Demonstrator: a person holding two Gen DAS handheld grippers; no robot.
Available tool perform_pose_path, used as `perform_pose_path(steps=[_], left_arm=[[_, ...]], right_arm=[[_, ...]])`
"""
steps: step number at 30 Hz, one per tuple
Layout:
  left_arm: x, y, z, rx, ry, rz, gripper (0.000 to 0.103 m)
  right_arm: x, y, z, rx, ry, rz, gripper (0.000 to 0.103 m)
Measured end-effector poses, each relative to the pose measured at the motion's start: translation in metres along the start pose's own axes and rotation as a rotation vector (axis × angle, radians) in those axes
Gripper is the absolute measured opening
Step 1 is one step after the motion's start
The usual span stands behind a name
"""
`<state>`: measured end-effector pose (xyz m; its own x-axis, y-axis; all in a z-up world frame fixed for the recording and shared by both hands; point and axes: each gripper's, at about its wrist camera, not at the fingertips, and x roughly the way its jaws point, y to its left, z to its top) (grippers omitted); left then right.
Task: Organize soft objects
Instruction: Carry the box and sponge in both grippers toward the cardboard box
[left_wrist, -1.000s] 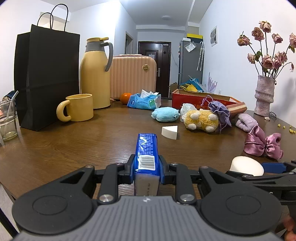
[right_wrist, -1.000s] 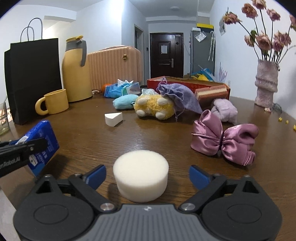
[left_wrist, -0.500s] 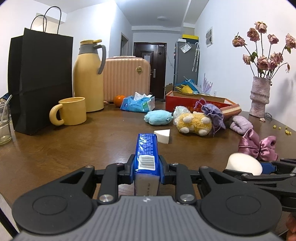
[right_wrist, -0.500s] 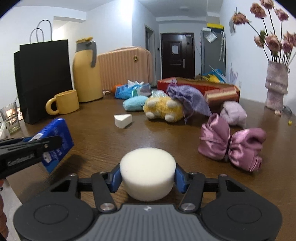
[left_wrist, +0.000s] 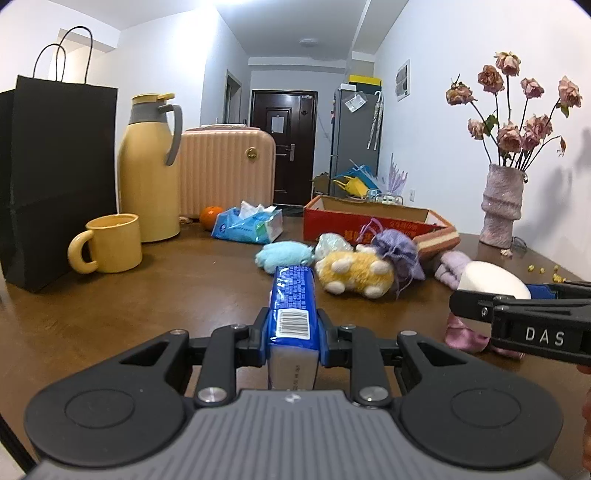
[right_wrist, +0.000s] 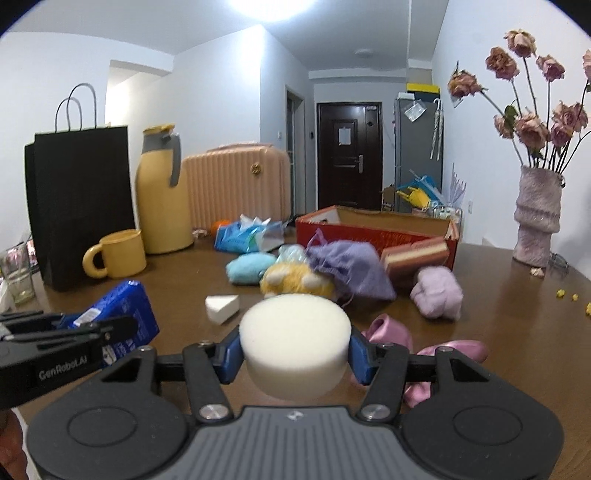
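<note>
Change since earlier: right gripper (right_wrist: 294, 354) jaws have just been closing, and both blue pads now press the white round sponge (right_wrist: 294, 341), which is lifted clear of the table (right_wrist: 517, 332); 1 second ago it sat on the wood between wide jaws; the left gripper (left_wrist: 293, 334) has also risen with its pack
Table: brown wood, carrying everything below
Black paper bag (left_wrist: 55, 177): upright at far left
Suitcase (left_wrist: 227, 170): peach, ribbed, behind the yellow thermos jug (left_wrist: 149, 170)
Red cardboard box (right_wrist: 376, 227): open-topped, at the back, with a striped sponge block (right_wrist: 415, 258) against its front
Vase (right_wrist: 537, 218): pink, holding dried roses, far right
Yellow mug (left_wrist: 107, 247): just in front of the jug
Soft pile: purple pouch (right_wrist: 347, 273), yellow plush (left_wrist: 354, 275), blue plush (right_wrist: 249, 267), lilac plush (right_wrist: 437, 293), bunched together before the box
Pink satin bow (right_wrist: 443, 350): on the table under the right gripper
Left gripper: clamped on a blue tissue pack (left_wrist: 293, 306), held lengthwise off the table
White wedge sponge (right_wrist: 221, 308): alone on the wood, between the 2 grippers
</note>
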<state>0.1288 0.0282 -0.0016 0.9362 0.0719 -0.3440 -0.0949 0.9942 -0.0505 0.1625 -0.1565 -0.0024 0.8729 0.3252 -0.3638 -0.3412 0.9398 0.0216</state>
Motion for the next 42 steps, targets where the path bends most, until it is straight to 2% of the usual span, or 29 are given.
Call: perform_pose_path(steps=[18, 42], left_arm=[[0.039, -0.022, 0.053, -0.022, -0.026, -0.029, 0.025], [0.118, -0.043, 0.109, -0.095, -0.052, -0.031, 0.025]], right_arm=[[0.023, -0.046, 0.059, 0.03, -0.05, -0.039, 0.056], [0.101, -0.093, 0.122, 0.075, -0.093, -0.048, 0.056]])
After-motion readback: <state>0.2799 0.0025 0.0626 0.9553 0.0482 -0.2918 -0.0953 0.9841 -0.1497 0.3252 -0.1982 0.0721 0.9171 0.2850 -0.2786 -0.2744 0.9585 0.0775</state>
